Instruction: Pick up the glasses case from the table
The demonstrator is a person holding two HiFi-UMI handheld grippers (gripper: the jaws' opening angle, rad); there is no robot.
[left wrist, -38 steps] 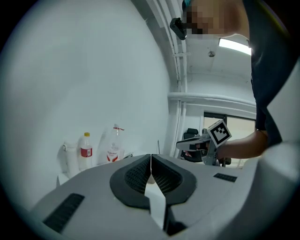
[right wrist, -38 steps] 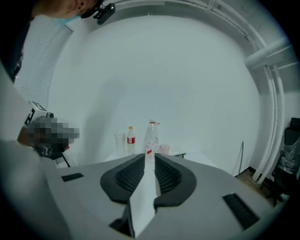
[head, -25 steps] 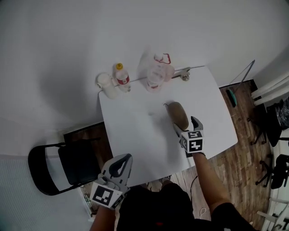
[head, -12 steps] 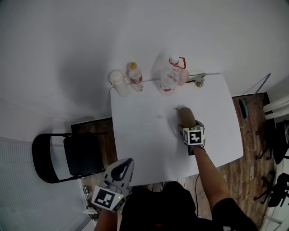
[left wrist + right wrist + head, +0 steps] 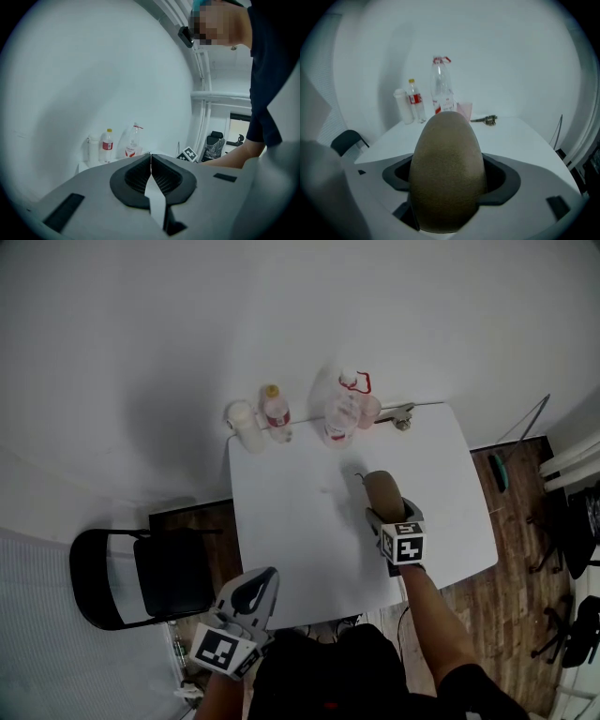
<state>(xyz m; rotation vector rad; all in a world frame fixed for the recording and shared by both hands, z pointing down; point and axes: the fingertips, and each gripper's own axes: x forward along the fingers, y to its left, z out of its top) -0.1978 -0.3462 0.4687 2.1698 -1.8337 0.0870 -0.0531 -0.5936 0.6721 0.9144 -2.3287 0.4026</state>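
Note:
The glasses case (image 5: 385,492) is a tan, rounded oblong. It sticks out forward from my right gripper (image 5: 386,512), which is shut on it above the right half of the white table (image 5: 291,540). In the right gripper view the glasses case (image 5: 446,164) fills the middle, with the two jaws pressed against its sides. My left gripper (image 5: 251,587) hangs at the table's near edge, below its front left corner, shut with nothing in it. The left gripper (image 5: 151,174) shows its two pads touching in its own view.
Along the table's far edge stand a white cup (image 5: 244,420), a small bottle with a yellow cap (image 5: 276,412), a large clear bottle (image 5: 343,409) and a metal object (image 5: 401,417). A black chair (image 5: 141,576) stands left of the table. Wooden floor lies at the right.
The right gripper has closed in around the glasses case and holds it; the case now looks raised off the table. The left gripper has stayed in place. The head view has shifted.

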